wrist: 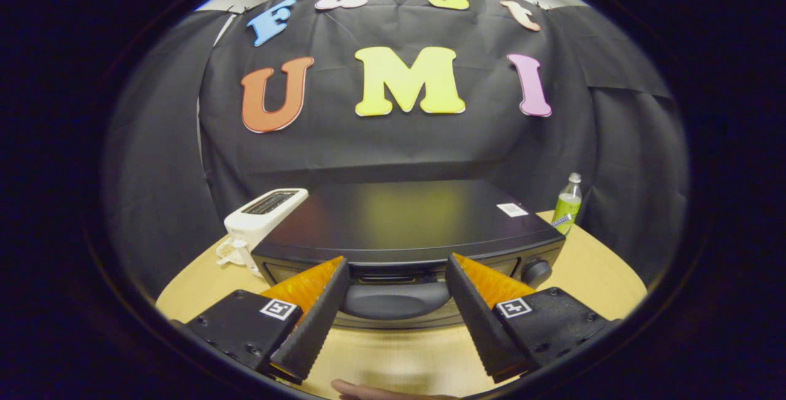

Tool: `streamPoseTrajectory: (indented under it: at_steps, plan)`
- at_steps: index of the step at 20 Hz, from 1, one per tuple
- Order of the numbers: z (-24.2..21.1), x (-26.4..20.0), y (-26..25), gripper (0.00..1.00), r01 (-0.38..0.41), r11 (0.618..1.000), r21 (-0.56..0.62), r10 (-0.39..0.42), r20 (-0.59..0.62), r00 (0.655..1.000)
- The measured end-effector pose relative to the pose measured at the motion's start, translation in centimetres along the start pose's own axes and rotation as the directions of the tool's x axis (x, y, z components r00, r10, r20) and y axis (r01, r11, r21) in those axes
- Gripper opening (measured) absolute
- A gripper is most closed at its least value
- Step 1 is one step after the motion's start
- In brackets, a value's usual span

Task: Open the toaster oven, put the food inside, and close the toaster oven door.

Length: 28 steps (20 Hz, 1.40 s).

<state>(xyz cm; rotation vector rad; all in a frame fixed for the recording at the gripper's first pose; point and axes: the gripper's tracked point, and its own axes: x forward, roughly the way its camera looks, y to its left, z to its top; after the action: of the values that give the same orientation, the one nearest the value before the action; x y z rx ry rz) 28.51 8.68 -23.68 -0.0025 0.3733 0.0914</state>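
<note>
A black toaster oven stands on the round wooden table, seen from above its front edge. Its door handle is a dark rounded bar just ahead of and between my fingers. The door looks closed. My gripper is open, its two fingers spread to either side of the handle without touching it. A round knob sits at the oven's front right corner. I see no food in this view.
A white slot toaster stands left of the oven. A small green bottle stands at the oven's back right. A fingertip shows on the table below the fingers. Bare tabletop lies right of the oven.
</note>
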Motion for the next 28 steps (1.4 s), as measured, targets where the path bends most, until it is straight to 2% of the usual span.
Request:
streamPoseTrajectory:
  at_steps: [11,20,28]
  plan:
    - [-1.2,-1.9,0.0,1.00,-0.011,0.999,-0.030,0.012,0.031,0.999]
    - [-5.6,-6.2,-0.1,1.00,-0.050,0.999,-0.010,0.049,-0.090,0.995]
    - [-11.1,-8.8,-0.5,1.00,-0.011,0.998,-0.066,-0.002,-0.186,0.983]
